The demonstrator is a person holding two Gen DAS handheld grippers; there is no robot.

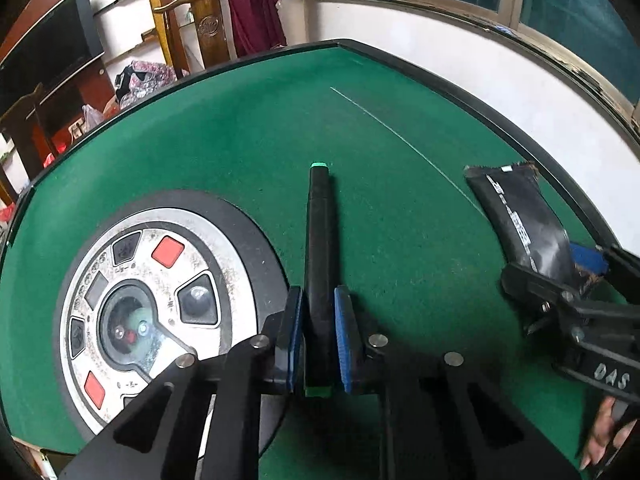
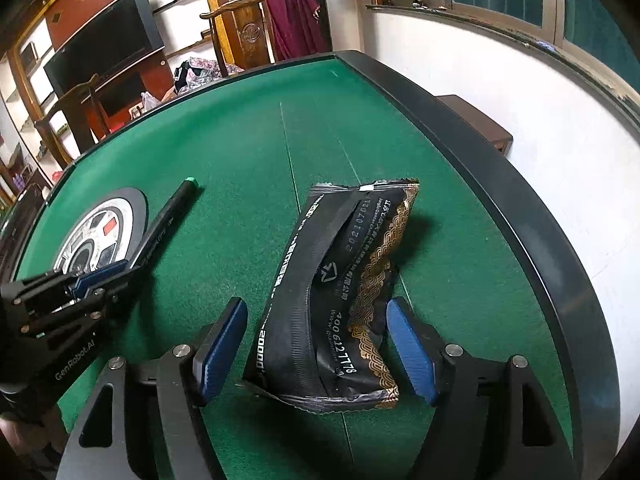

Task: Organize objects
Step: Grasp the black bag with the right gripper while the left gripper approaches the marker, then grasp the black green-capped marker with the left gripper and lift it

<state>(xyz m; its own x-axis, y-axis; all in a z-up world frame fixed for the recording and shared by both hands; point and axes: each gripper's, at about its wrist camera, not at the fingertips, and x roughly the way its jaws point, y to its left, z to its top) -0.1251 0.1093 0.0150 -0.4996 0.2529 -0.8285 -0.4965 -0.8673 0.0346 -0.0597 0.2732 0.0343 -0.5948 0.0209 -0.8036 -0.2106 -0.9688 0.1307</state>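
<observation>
- Left wrist view: a black pen point(image 1: 318, 264) with a green tip is seen between the blue pads point(image 1: 343, 344) of the left gripper point(image 1: 318, 340). The pads sit just beside the barrel on both sides; whether it is clamped or only straddled cannot be told from this view.
- The pen lies flat on the green felt table point(image 1: 400, 240), pointing away from the camera.
- A round control panel point(image 1: 152, 312) with red buttons is set into the table, just left of the pen. A clear dome at its centre is visible; what is inside cannot be made out.
- Right wrist view: the pen point(image 2: 168, 220) is seen side-on, its rear end running into the left gripper point(image 2: 100, 276). The side angle hides the jaw gap, so the grip is not settled here either.
- Shown clearly only in the right view: the black snack packet point(image 2: 340, 300) with gold pattern and white print lies flat on the felt between the pads point(image 2: 412, 352) of the right gripper point(image 2: 320, 352). Gaps are visible on both sides, so the jaws are spread and nothing is grasped.
- In the left view the same packet point(image 1: 520, 220) is seen at the right edge, its near end hidden by the right gripper point(image 1: 560, 276).
- The packet is sealed; its contents are not visible.
- Pen and packet are well apart on the table, pen nearer the control panel point(image 2: 100, 232), packet nearer the black table rim point(image 2: 500, 184).
</observation>
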